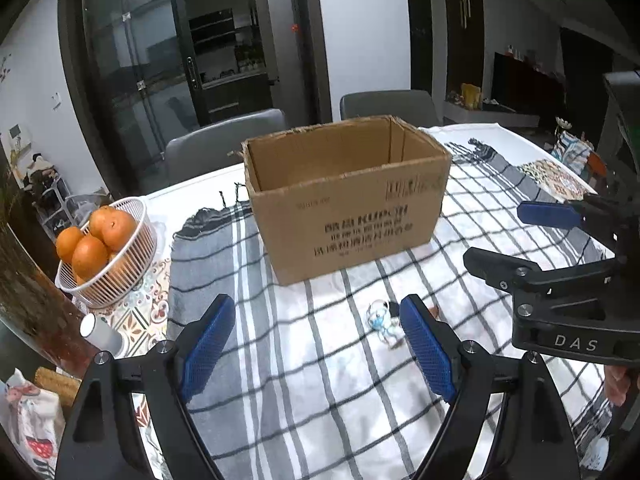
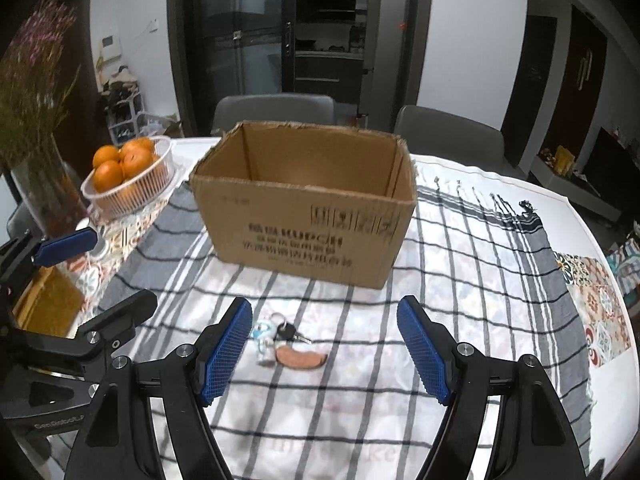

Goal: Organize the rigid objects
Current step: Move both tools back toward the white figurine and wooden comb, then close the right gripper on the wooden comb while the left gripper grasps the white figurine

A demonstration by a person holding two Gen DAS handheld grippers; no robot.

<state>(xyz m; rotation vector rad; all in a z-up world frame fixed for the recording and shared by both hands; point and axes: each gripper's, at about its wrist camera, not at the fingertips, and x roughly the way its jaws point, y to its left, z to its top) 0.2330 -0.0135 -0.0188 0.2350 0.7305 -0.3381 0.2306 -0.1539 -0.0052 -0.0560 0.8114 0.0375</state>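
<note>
Keyring (image 2: 282,342) lies before cardboard box (image 2: 308,204).

cardboard box (image 1: 348,196): "KUPON" amid blurred Chinese print | right gripper (image 1: 508,240) body: "DAS" | left gripper (image 2: 108,276) body: "GenRobot"

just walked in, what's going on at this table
A person holds two grippers, left and right, both open and empty, over a checked cloth. A keyring lies on the cloth in front of an open cardboard box. Nothing has been picked up yet; a basket of oranges sits off to the left.
</note>
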